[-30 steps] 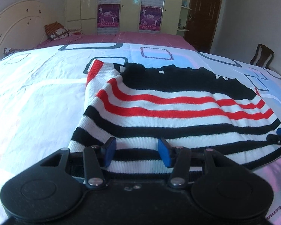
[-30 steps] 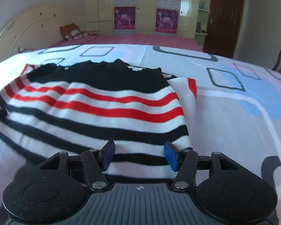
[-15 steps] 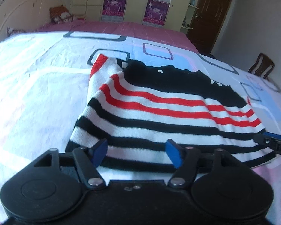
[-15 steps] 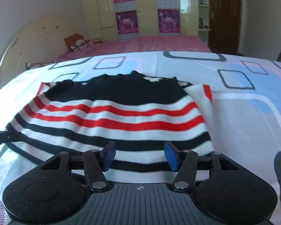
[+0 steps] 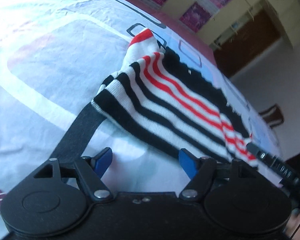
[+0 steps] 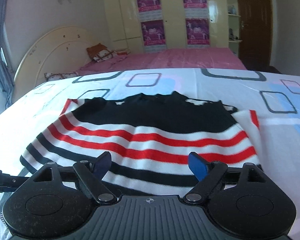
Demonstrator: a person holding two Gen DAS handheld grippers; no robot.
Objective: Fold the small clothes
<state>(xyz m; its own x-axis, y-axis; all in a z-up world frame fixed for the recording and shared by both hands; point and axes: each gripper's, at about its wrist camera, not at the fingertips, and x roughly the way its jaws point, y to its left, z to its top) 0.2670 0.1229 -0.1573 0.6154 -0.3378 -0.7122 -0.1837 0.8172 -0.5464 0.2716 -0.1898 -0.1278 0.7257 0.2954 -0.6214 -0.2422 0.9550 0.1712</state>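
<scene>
A small knit sweater with black, white and red stripes lies flat on the patterned bed sheet. My left gripper is rolled to one side and stands open just short of the hem, with only sheet between its blue pads. The other gripper's finger shows at the sweater's right corner. In the right wrist view the sweater fills the middle, black collar end farthest away. My right gripper hangs over the near hem, jaws opening; the cloth lies between the pads, which do not press on it.
The white sheet with blue and grey squares spreads around the sweater. Beyond it are a pink bed, a cream headboard, a wardrobe with purple posters and a brown door. A chair stands at the right.
Both grippers' jaws have widened. The left gripper has rolled and drawn back from the hem, so sheet now shows between its pads. The right gripper has risen a little.
</scene>
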